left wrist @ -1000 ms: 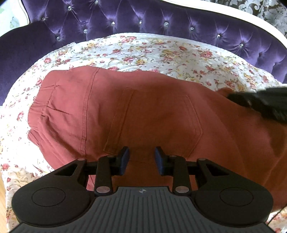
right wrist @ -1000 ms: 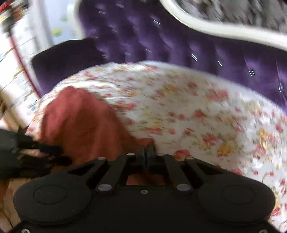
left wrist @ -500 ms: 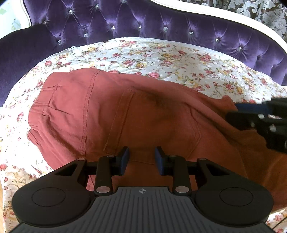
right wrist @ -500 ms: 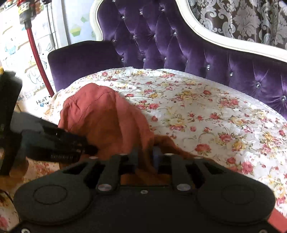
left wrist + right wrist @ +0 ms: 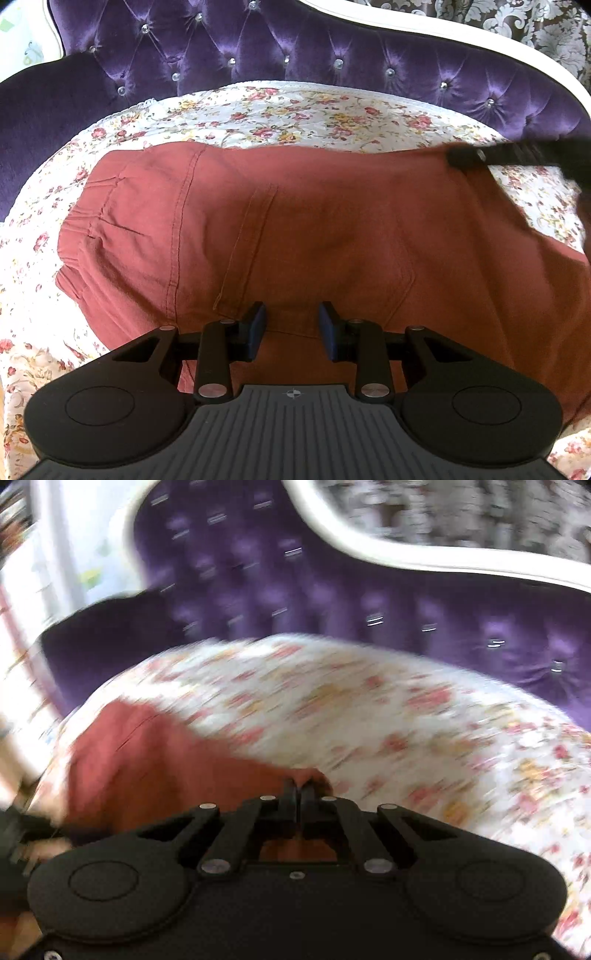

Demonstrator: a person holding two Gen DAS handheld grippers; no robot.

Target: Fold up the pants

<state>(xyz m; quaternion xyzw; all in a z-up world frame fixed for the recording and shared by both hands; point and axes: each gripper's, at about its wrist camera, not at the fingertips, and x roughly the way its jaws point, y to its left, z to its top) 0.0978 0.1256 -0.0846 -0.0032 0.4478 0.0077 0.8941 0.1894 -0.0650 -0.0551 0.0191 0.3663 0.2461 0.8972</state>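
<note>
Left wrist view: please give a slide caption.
Open left gripper above red pants on floral cover.

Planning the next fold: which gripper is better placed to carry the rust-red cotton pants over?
Right. The right gripper is shut on the rust-red cotton pants' edge, while the left gripper hovers open above the cloth, holding nothing.

Home interior, prob. living rm or bedrm, purple tufted velvet sofa [image 5: 295, 55] w/ crystal buttons, white carved frame [image 5: 424, 33], floral cover sheet [image 5: 295, 110], damask wallpaper [image 5: 517, 18] behind.
</note>
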